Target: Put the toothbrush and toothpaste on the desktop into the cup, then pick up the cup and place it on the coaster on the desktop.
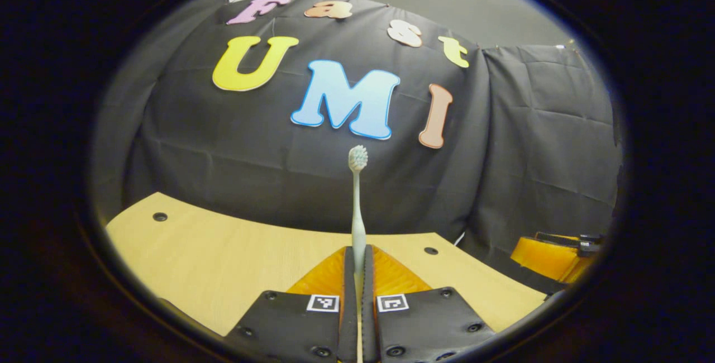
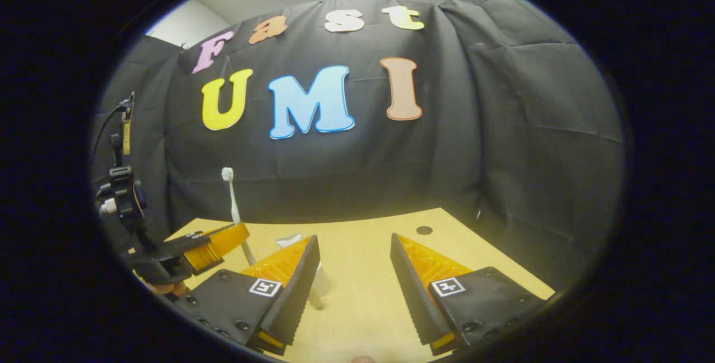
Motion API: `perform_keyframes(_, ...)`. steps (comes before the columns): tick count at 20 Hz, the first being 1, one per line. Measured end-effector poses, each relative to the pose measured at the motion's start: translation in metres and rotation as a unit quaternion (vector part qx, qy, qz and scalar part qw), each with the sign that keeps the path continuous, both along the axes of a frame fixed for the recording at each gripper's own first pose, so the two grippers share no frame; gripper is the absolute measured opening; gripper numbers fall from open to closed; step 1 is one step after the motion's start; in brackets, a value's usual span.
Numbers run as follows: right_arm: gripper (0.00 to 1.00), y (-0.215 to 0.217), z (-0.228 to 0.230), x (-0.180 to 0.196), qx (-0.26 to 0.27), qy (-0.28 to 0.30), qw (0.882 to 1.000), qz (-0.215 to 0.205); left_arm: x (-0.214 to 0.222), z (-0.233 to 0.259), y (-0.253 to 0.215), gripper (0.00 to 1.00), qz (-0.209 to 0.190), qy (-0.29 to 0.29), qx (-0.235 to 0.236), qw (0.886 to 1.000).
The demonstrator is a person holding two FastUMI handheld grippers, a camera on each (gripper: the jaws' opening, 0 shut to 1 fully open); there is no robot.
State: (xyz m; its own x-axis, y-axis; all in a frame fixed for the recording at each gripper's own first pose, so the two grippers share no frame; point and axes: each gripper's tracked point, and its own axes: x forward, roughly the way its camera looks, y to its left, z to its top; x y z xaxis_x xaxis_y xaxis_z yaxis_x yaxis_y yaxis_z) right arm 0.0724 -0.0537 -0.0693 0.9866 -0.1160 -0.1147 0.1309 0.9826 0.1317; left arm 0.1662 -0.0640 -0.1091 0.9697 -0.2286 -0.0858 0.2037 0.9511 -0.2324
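Note:
My left gripper is shut on a pale toothbrush, whose handle runs out between the fingers with the bristle head raised against the booth wall. The right gripper view has this same gripper at the lower left, above the table's left part, with the toothbrush sticking up from it. My right gripper stands open low over the wooden table, nothing between its fingers. A white thing, perhaps the toothpaste tube, lies on the table mostly hidden behind the right gripper's left finger.
The wooden table has small dark holes near its back edge. The black cloth wall stands close behind the table. The right gripper shows at the right edge of the left gripper view, beyond the table's corner.

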Motion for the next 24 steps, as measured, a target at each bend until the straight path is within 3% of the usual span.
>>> perform_keyframes(3, 0.83, -0.007, -0.010, -0.010, -0.014, 0.016, 1.000, -0.003, 0.013, 0.002, -0.014, 0.10, -0.011, -0.016, -0.011, 1.000)
perform_keyframes(12, 0.85, -0.006, -0.031, -0.028, 0.017, 0.048, 0.999, 0.000, 0.046, -0.020, -0.038, 0.11, -0.011, -0.022, -0.022, 0.999)
perform_keyframes(15, 0.83, -0.009, -0.033, -0.029, 0.019, 0.054, 0.998, 0.000, 0.051, -0.044, -0.045, 0.10, -0.012, -0.003, -0.014, 1.000)
perform_keyframes(20, 0.83, -0.013, -0.040, -0.027, 0.038, 0.068, 0.997, 0.002, 0.045, -0.049, -0.057, 0.11, -0.016, -0.038, 0.050, 0.998)
perform_keyframes(24, 0.83, -0.016, -0.043, -0.025, 0.045, 0.074, 0.996, 0.005, 0.044, -0.067, -0.058, 0.15, -0.020, -0.022, 0.056, 0.998)
